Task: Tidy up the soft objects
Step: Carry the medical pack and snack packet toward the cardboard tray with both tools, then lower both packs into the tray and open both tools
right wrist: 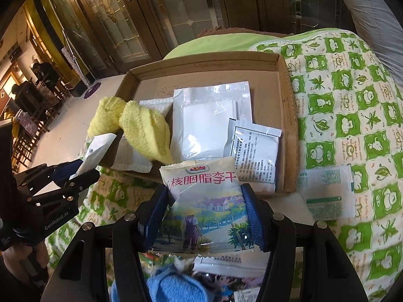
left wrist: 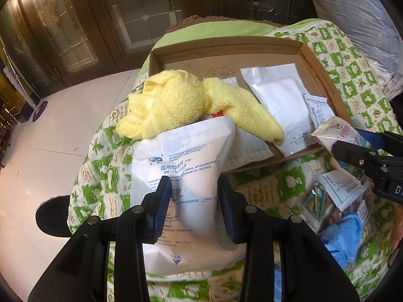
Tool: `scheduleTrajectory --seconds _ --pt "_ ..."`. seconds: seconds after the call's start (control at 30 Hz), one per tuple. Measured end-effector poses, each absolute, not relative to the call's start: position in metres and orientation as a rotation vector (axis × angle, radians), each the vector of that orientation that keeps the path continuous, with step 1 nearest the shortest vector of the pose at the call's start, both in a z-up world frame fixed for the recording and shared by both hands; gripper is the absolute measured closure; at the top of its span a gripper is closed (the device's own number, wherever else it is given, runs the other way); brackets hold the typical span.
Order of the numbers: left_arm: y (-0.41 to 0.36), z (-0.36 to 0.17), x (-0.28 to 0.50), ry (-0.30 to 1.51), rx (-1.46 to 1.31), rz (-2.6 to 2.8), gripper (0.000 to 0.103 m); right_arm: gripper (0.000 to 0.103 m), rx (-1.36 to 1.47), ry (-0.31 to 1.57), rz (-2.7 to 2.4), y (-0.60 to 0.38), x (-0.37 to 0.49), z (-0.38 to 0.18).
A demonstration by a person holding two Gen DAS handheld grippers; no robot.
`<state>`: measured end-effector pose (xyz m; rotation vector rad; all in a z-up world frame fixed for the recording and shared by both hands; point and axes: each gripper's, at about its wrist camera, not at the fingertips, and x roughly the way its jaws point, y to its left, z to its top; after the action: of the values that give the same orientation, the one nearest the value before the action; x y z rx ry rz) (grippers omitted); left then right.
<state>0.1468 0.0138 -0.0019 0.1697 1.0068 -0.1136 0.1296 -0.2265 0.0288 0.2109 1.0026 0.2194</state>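
Here, in the left wrist view, the left gripper (left wrist: 194, 198) pinches a white paper gauze packet (left wrist: 186, 166) between its two blue ribbed pads; the packet is puffy, printed in blue, and its lower end runs down behind the black fingers. It hangs over the near edge of a shallow cardboard box (left wrist: 320, 63) resting on a green-and-white patterned quilt (left wrist: 352, 75). A fluffy yellow towel (left wrist: 181, 103), twisted into two lobes, drapes over the box's near-left rim, hiding something red beneath it. Inside the box lie a glossy clear-and-white pouch (left wrist: 274, 93) and a smaller printed sachet (left wrist: 320, 108). At right, the right gripper (left wrist: 337, 146) enters frame gripping a snack bag (left wrist: 337, 130), partly cut off. A blue cloth (left wrist: 345, 239) lies below it among a clutter of packets too jumbled to count.

In the right wrist view, the right gripper (right wrist: 206, 211) is closed on the crinkly snack bag (right wrist: 204, 201), printed with a village scene, just short of the box's (right wrist: 287, 130) near edge. Three flat packets show on the box floor beside the one yellow towel (right wrist: 143, 128); a fourth, ribbed white, lies under the towel. One pale green-printed sachet (right wrist: 327, 196) lies on the quilt (right wrist: 352, 100) outside the box. The left gripper (right wrist: 80, 173) shows at left with a white packet (right wrist: 98, 148) edge-on in its grip.
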Motion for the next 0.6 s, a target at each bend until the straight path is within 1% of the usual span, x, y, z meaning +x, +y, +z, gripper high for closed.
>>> scheduleTrajectory --seconds 0.6 --pt "0.000 -0.008 0.199 0.999 0.204 -0.139 0.067 0.045 0.205 1.038 0.209 -0.224 0.168 0.002"
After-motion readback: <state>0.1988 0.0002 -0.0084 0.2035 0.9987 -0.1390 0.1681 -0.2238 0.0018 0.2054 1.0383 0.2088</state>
